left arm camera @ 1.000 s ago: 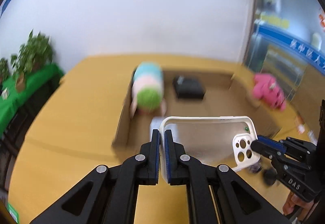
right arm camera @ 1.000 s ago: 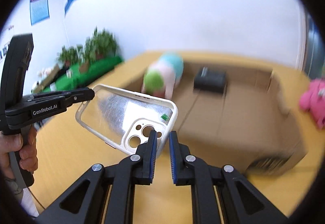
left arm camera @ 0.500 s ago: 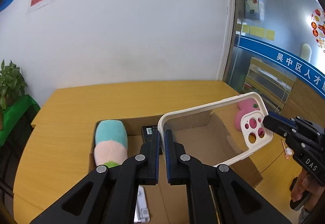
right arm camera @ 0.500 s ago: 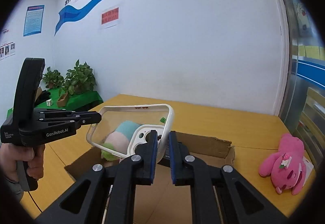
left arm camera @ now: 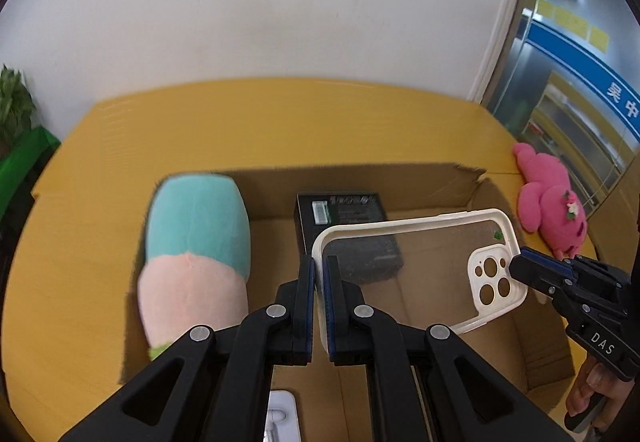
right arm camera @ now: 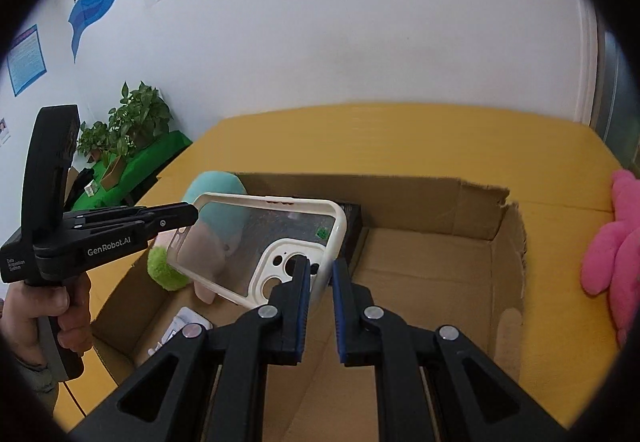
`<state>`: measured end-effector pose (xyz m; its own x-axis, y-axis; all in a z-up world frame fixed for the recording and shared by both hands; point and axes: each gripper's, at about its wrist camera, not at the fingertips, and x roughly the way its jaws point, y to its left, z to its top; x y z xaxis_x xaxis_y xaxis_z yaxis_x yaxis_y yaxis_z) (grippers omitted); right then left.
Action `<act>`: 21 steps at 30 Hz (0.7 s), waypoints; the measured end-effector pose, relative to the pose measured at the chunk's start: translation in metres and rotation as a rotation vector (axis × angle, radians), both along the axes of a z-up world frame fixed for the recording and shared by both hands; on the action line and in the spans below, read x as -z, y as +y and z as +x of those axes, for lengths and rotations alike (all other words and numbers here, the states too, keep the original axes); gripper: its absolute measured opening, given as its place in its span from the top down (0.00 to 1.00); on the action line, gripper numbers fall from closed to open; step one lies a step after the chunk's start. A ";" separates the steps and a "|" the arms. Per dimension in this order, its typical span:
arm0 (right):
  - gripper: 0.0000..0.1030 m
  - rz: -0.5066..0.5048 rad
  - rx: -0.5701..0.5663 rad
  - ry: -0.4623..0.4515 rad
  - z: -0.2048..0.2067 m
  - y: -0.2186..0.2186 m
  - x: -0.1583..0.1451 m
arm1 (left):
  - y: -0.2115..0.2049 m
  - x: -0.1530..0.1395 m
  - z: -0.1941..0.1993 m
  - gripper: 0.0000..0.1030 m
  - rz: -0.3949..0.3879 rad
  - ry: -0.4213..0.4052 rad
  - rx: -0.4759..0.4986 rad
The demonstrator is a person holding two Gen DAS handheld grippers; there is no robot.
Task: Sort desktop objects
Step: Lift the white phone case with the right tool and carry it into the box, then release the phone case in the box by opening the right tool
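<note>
A clear phone case with a cream rim (left arm camera: 420,270) hangs in the air above an open cardboard box (left arm camera: 472,181). My left gripper (left arm camera: 318,274) is shut on the case's plain end. My right gripper (right arm camera: 320,270) is shut on the rim at the camera-cutout end (right arm camera: 280,266); it also shows in the left wrist view (left arm camera: 520,266). The left gripper shows in the right wrist view (right arm camera: 192,211). In the box lie a teal, pink and green plush (left arm camera: 196,250) at the left and a black box (left arm camera: 344,226) at the back.
A pink plush toy (left arm camera: 552,209) lies on the yellow table (left arm camera: 280,121) to the right of the box. A white packet (right arm camera: 180,330) lies on the box floor near the front left. Potted plants (right arm camera: 132,121) on a green stand sit beyond the table's left side.
Both grippers have tipped down and brought the case lower over the box. The views went from wall and table to looking into the box. Both grips are unchanged.
</note>
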<state>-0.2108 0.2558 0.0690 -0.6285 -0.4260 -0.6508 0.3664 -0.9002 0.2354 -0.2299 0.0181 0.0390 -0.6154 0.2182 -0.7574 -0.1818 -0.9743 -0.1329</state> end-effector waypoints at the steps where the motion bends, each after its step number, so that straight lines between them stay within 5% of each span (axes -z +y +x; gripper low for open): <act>1: 0.90 -0.003 0.000 -0.030 -0.007 0.000 0.008 | 0.002 0.007 -0.003 0.97 -0.008 -0.014 -0.001; 11: 0.93 0.024 -0.011 -0.305 -0.052 -0.006 0.080 | 0.021 0.075 -0.033 0.98 -0.154 -0.186 0.008; 21: 0.93 0.018 -0.032 -0.392 -0.052 -0.009 0.096 | 0.027 0.075 -0.019 0.97 -0.244 -0.196 0.025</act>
<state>-0.2625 0.2470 -0.0265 -0.3174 -0.4277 -0.8464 0.2793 -0.8951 0.3475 -0.2489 0.0454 -0.0357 -0.4490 0.0284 -0.8931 -0.2004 -0.9772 0.0696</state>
